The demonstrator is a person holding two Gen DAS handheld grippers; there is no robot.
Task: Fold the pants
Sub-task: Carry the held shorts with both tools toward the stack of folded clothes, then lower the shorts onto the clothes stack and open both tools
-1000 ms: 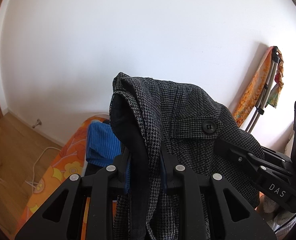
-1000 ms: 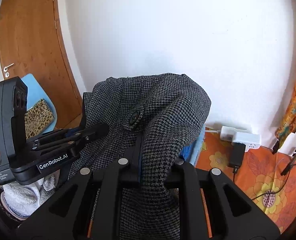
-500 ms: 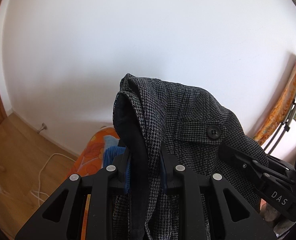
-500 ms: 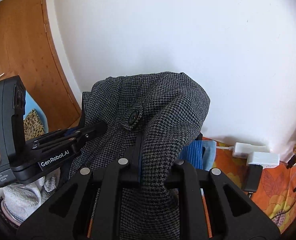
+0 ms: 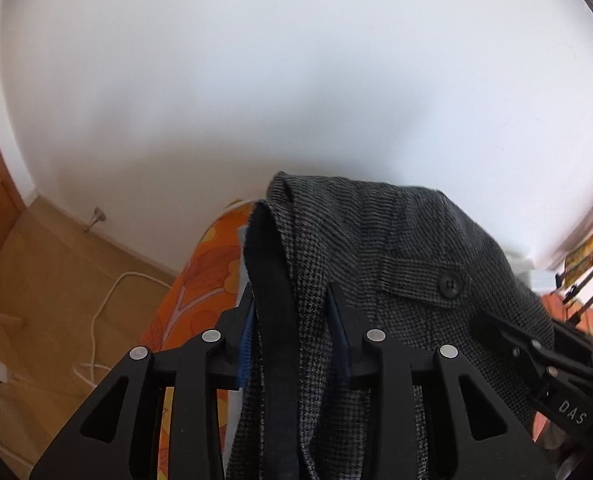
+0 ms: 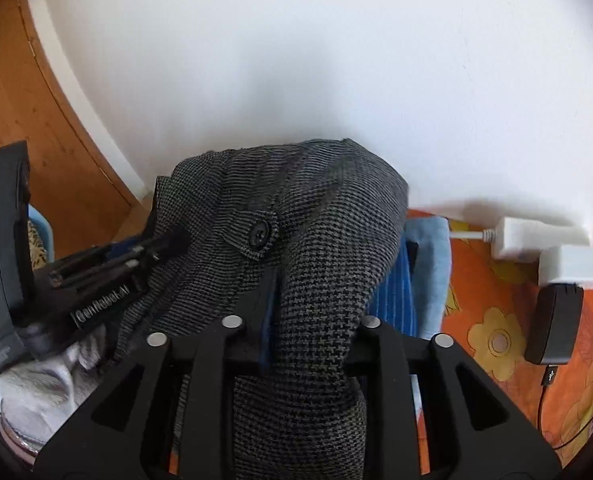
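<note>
Two grippers flank the pants [image 5: 396,264] above the orange floral cover [image 6: 496,340]. Left gripper [image 5: 292,320] and right gripper [image 6: 316,300]: jaws just opening, cloth between them, contact unclear. Fabric looks thick, soft, non-slippery; best held at the waistband.

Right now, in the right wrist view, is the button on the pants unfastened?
No, the dark button sits fastened through the tab of the grey houndstooth pants.
</note>
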